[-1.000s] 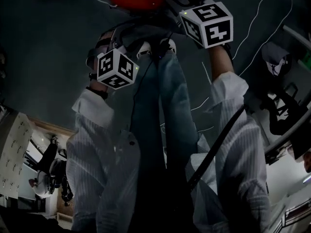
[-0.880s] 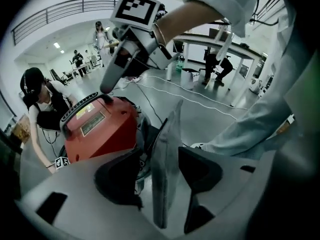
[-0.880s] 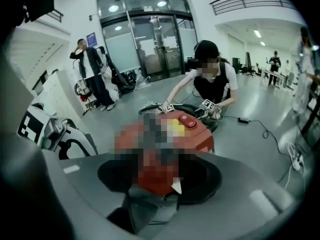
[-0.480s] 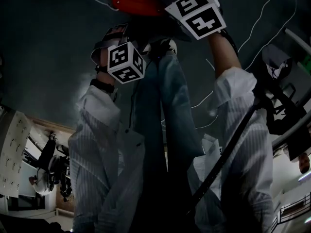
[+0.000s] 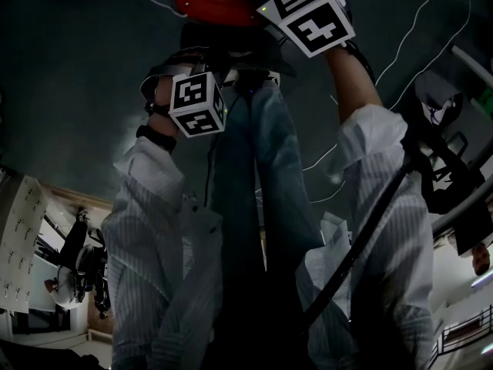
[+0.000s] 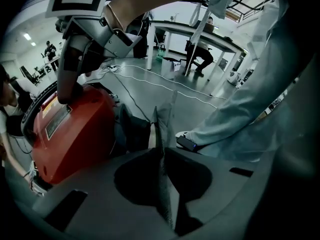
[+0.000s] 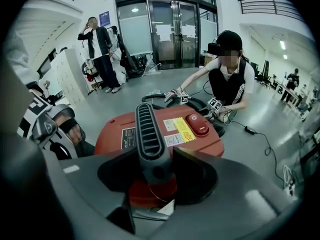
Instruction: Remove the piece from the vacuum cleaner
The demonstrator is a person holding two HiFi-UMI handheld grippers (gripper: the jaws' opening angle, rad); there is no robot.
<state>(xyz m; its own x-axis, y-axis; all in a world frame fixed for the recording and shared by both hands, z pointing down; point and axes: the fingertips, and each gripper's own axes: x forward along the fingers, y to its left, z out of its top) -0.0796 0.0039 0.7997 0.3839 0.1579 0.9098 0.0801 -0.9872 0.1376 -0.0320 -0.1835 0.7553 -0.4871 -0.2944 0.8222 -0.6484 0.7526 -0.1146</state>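
The right tongs [image 7: 152, 154] gape wide, straddling the ribbed piece [image 7: 149, 129] atop the vacuum [image 7: 112, 136], gripping nothing. The left tongs [image 6: 160, 129], beside the vacuum, are closing empty. Unbraced, the vacuum may lift with the piece.

vacuum cleaner [image 7: 107, 134]: 1 | red switch [image 7: 198, 124]: 1 | marker cubes [image 5: 198, 102] [image 5: 310, 14]: 2

Both white-sleeved arms [image 5: 150, 206] reached toward twelve o'clock. The grey left gripper [image 6: 160, 121] was closing its jaws on nothing; the grey right gripper [image 7: 152, 174], at one o'clock, held its jaws wide apart.
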